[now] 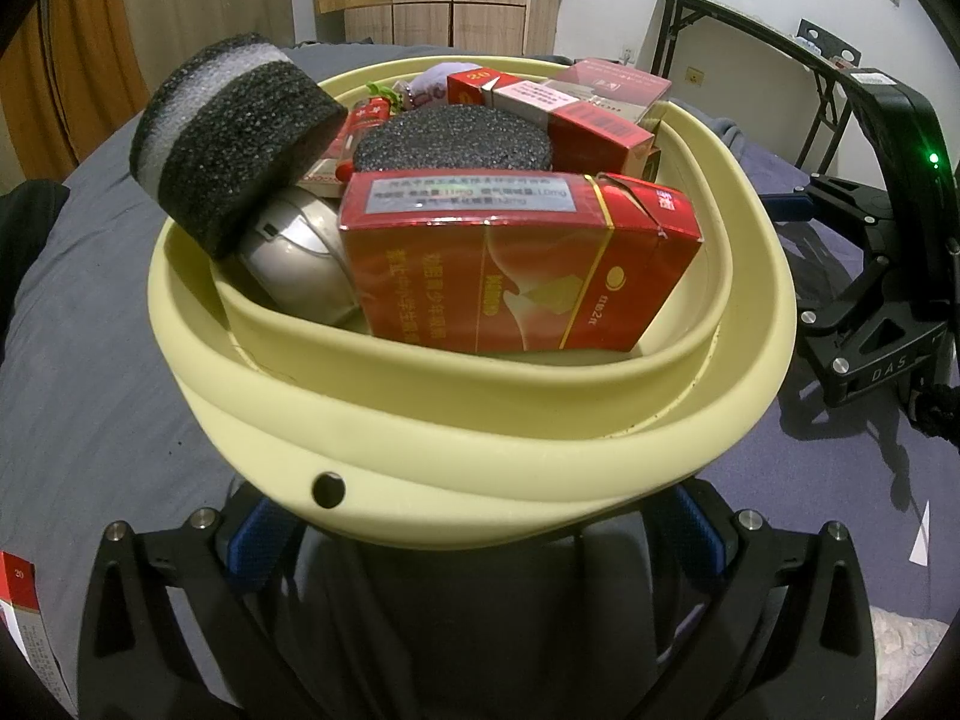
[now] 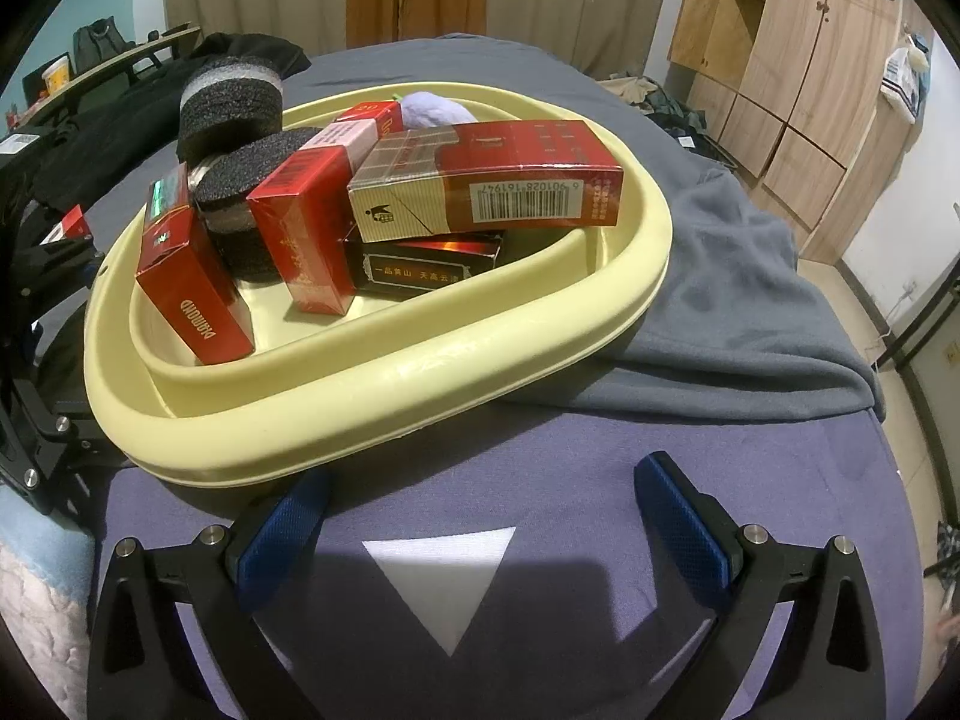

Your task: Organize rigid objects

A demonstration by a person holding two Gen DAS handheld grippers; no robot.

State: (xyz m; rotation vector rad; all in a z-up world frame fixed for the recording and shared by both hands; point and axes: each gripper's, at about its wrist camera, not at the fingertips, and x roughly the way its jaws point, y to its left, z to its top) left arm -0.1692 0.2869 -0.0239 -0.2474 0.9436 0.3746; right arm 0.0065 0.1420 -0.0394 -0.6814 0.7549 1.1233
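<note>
A pale yellow basin (image 1: 480,420) (image 2: 384,384) sits on the bed. It holds several red cigarette boxes (image 1: 510,264) (image 2: 492,180), a silver mouse (image 1: 300,258), black foam discs (image 1: 234,138) (image 2: 240,216) and a purple toy (image 2: 432,108). My left gripper (image 1: 474,534) is open, its blue fingers (image 1: 264,540) spread wide just under the basin's near rim. My right gripper (image 2: 486,516) is open and empty, just in front of the basin's rim, above a white paper triangle (image 2: 444,576).
A grey blanket (image 2: 738,312) lies right of the basin. Another red box (image 1: 24,618) lies at the left edge. A folding table (image 1: 750,18) and wooden wardrobe (image 2: 798,60) stand beyond the bed. The other gripper's body (image 1: 870,300) is right of the basin.
</note>
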